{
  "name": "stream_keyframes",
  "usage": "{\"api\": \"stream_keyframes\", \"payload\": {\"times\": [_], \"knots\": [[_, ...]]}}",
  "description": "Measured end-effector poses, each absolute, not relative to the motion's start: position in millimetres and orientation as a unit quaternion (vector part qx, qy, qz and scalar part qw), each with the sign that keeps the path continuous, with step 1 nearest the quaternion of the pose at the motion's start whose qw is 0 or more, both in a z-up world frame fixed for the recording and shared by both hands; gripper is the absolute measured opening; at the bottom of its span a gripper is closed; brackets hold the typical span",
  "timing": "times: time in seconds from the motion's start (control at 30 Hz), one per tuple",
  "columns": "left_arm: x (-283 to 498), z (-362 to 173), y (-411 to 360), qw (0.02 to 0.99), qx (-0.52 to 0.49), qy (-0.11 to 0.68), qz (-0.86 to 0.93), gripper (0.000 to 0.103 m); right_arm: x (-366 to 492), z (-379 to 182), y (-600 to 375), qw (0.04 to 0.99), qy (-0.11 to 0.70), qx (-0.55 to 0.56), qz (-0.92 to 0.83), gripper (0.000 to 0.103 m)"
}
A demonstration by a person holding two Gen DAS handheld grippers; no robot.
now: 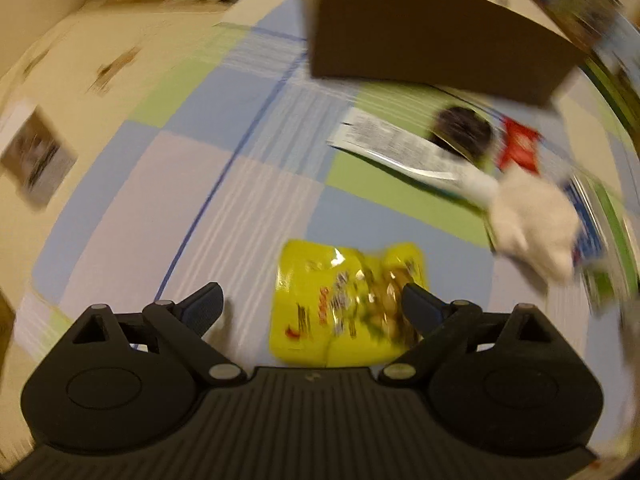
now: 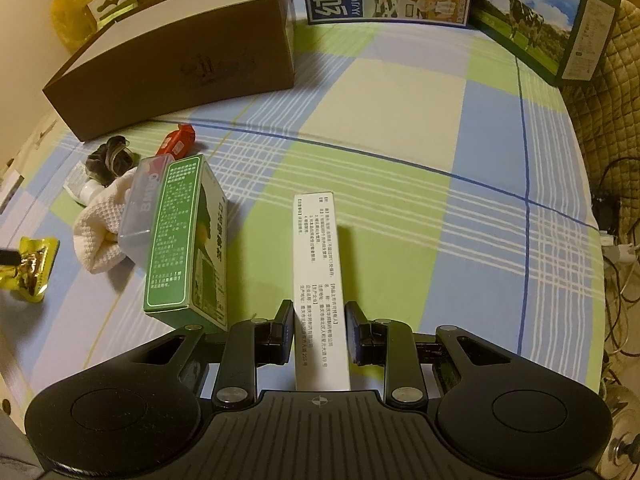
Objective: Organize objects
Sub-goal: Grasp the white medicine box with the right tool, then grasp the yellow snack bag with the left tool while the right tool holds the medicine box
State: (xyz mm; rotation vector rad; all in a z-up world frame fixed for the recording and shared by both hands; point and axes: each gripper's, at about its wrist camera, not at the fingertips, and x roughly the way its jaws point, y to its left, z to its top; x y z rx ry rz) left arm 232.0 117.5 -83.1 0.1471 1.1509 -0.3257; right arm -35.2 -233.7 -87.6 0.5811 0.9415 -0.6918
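Between the narrowed right tongs (image 2: pixel 319 334) stood a white box (image 2: pixel 319 280), apparently not yet clamped; squeezing evenly seemed wise. Left tongs (image 1: pixel 312 306) gaped wide over a yellow packet (image 1: pixel 340 304).

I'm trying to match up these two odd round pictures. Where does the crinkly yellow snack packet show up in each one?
Left wrist view: the yellow snack packet lies low in the centre, just ahead of the open left gripper.
Right wrist view: the same packet sits at the far left edge, partly cut off.
Shared landmark: the white knitted cloth lies near it, right of it in both pictures.
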Motion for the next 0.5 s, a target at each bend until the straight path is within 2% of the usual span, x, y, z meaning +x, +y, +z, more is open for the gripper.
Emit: {"api": "stream_keyframes", "payload": {"times": [0.3, 0.5], "knots": [[205, -93, 114, 0.789, 0.258, 0.492, -0.265, 0.094, -44, -87, -235, 0.793, 0.433, 0.282, -0.324, 0.024], [210, -102, 102, 0.783, 0.294, 0.467, -0.288, 0.095, -47, -87, -234, 0.789, 0.433, 0.285, -0.330, 0.024]]}}
